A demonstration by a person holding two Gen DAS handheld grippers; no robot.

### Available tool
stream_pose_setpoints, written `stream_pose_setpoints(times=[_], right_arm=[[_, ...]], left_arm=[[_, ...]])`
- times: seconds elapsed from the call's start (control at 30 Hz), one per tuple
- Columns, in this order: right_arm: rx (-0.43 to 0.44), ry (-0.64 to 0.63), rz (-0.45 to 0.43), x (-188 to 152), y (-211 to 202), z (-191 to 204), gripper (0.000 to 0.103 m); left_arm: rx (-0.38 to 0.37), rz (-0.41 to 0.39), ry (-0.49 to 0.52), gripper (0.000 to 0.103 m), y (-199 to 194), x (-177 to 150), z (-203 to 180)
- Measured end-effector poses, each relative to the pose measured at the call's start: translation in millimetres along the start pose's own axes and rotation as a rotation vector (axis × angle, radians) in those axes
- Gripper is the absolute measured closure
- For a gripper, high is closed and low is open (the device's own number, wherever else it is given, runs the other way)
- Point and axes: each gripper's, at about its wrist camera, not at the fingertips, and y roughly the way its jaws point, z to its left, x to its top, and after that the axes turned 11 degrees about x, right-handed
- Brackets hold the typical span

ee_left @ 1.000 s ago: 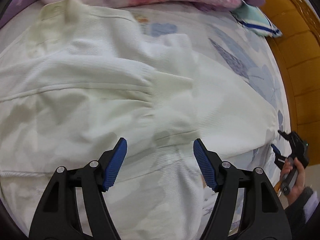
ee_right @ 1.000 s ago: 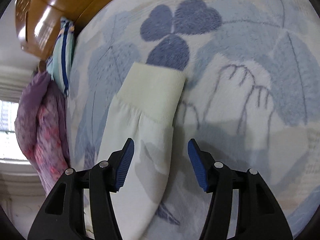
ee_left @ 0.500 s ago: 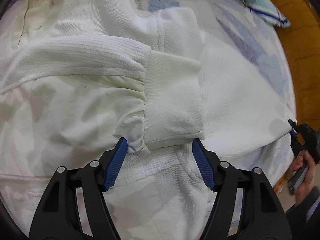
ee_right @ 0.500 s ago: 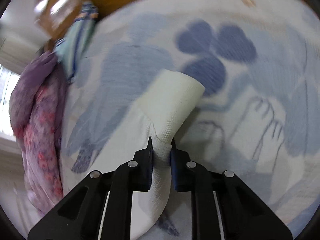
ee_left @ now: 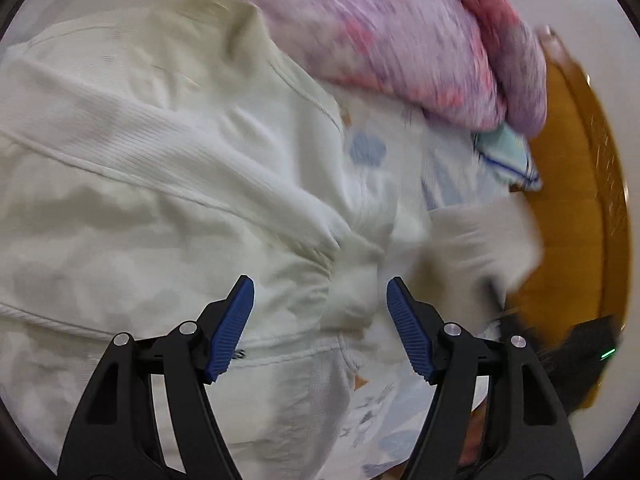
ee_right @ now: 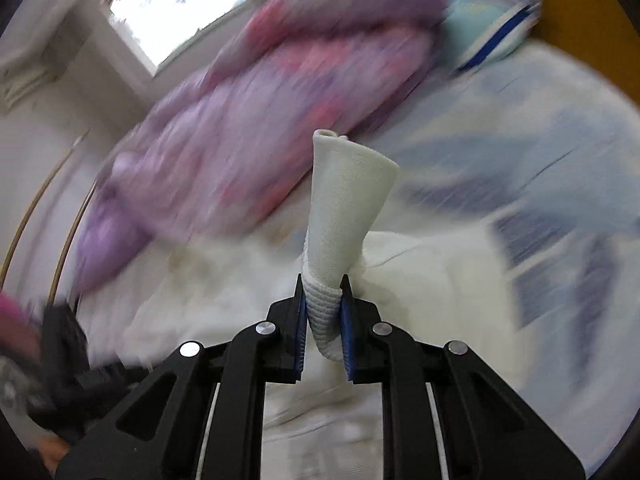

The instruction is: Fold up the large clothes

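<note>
Our right gripper [ee_right: 323,304] pinches the sweater's ribbed cuff [ee_right: 344,204].
Our left gripper [ee_left: 320,320] hangs with jaws apart over the white sweater [ee_left: 140,184] on the bedspread [ee_left: 448,176].

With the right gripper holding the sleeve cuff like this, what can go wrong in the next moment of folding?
1. The right gripper pinches only a narrow bunch of the sleeve cuff, so the ribbed cloth might slip out during a fast swing.
2. The left gripper is open above the white sweater and pins nothing, so the pull may drag the body and undo the fold.
3. The pink quilt lies close; the sleeve could land on it.
</note>
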Motion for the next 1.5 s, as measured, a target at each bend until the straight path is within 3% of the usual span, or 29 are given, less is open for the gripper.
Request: stream_pose_setpoints(times=[0.13,0.17,0.23,0.33,0.37,0.4,0.5,0.67,0.83,0.9,0.93,1.13,1.33,1.5], right_arm=[[-0.069,-0.06,0.202,-51.2,68.8,23.8,0.087],[-0.094,-0.07,0.235,-59.3,76.6,26.1,0.085],[-0.066,-0.037,0.268,-68.9,78.5,22.1,0.076],[0.003,-0.011,0.275,-71.6,68.0,14.6,0.065],[0.033,-0.004,0.279,-72.3,63.7,13.7,0.055],[0.043,-0.018,0.265,-72.8,55.1,13.3,0.053],[0.026,-0.048,0.263,-81.9,38.2,11.6,0.051],[-0.017,0.018,0.205,-80.3,8.3,-21.3,0.051],[-0.095,0.18,0.126,-69.1,-25.0,-76.9,0.05],[-0.133,0.245,0.112,-66.8,-34.9,-95.9,0.05],[-0.14,0.266,0.106,-66.3,-40.3,-104.1,0.05],[-0.16,0.275,0.108,-65.0,-48.1,-104.1,0.045],[-0.133,0.265,0.145,-79.5,-26.6,-67.2,0.042],[-0.152,0.186,0.187,-91.3,-1.6,-30.8,0.042]], left_arm=[[0.046,0.015,-0.009,0.031,3.3,5.0,20.2],[0.056,0.035,-0.019,0.031,10.0,3.8,26.7],[0.072,0.068,-0.037,0.031,19.4,1.8,39.8],[0.067,0.109,-0.062,0.031,35.1,-8.1,46.6],[0.039,0.117,-0.074,0.031,39.2,-9.7,46.5],[0.023,0.119,-0.081,0.031,40.9,-12.6,45.0],[-0.015,0.104,-0.096,0.031,47.0,-13.3,38.8],[-0.012,0.135,-0.058,0.031,61.3,-9.3,16.7],[0.055,0.146,-0.012,0.033,81.1,-10.0,-3.8],[0.104,0.143,0.009,0.077,87.2,-10.7,-8.7],[0.132,0.14,0.041,0.095,86.6,-9.7,-11.6],[-0.001,0.011,0.052,0.095,7.4,5.1,-3.5],[0.013,-0.148,0.065,0.095,-74.2,28.9,34.3],[0.034,-0.231,-0.033,0.095,-119.7,39.9,103.2]])
